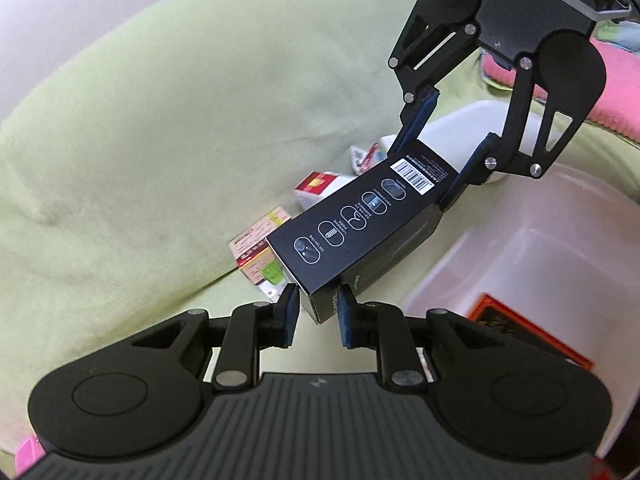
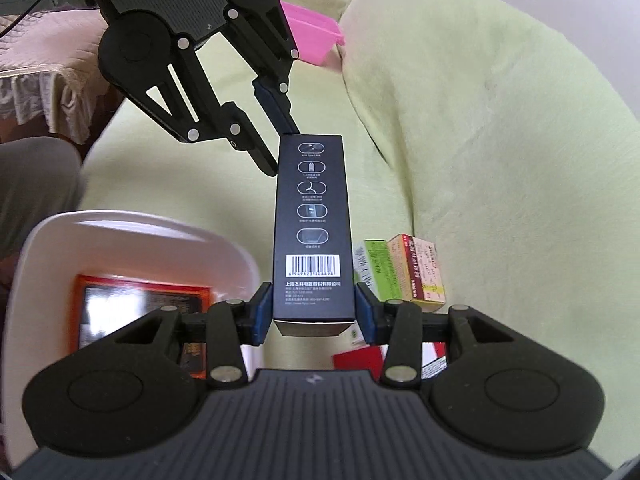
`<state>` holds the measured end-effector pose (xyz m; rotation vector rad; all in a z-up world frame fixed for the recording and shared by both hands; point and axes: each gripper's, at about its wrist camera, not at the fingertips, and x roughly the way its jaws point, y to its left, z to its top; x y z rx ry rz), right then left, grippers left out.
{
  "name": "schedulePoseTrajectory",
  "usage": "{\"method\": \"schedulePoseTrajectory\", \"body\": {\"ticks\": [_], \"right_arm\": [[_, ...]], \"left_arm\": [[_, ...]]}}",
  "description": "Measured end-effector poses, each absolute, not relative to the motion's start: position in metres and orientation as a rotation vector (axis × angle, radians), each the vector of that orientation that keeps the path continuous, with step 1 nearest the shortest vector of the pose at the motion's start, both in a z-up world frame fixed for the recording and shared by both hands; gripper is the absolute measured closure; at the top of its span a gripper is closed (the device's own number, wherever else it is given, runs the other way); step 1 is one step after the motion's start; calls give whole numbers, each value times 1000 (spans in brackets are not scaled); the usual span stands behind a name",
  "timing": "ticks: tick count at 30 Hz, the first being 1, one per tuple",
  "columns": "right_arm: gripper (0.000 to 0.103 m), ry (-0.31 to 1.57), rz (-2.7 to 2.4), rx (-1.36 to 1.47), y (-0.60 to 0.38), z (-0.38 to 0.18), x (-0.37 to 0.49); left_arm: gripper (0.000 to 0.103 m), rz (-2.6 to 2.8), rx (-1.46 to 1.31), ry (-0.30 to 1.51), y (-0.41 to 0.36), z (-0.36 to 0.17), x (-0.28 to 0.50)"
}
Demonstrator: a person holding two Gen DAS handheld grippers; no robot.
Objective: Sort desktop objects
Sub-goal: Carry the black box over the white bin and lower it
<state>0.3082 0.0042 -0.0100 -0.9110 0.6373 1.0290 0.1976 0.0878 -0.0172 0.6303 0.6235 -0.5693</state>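
A long black box (image 1: 352, 220) with white icons and a barcode hangs in the air between my two grippers. My left gripper (image 1: 319, 314) is shut on its plain end, with a blue pad against each side. My right gripper (image 1: 440, 148) clamps the barcode end from the upper right. In the right wrist view the black box (image 2: 312, 208) runs straight away from my right gripper (image 2: 314, 314), whose pads press both of its sides. My left gripper (image 2: 285, 151) meets the far end there. The box hangs over the edge of a white bin (image 1: 520, 240).
The white bin (image 2: 120, 220) holds an orange-framed box (image 2: 140, 312). Several small medicine boxes (image 1: 260, 256) lie on the green cloth (image 1: 160, 140) below the black box, also seen as cartons (image 2: 400, 272). A pink tray (image 2: 316, 36) sits farther back.
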Motion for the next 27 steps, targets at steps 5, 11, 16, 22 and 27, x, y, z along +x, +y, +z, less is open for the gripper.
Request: {"method": "schedulePoseTrajectory", "body": {"ticks": [5, 11, 16, 22, 27], "right_arm": [[64, 641, 1042, -907, -6, 1, 266], [64, 689, 1082, -863, -13, -9, 226], [65, 754, 1130, -836, -16, -35, 202], [64, 822, 1172, -785, -23, -63, 195], [64, 853, 1204, -754, -29, -84, 197]], "left_arm": [[80, -577, 618, 614, 78, -10, 151], [80, -591, 589, 644, 70, -20, 104], [80, -607, 533, 725, 68, -46, 81], [80, -609, 493, 810, 69, -70, 72], [80, -606, 476, 858, 68, -80, 70]]}}
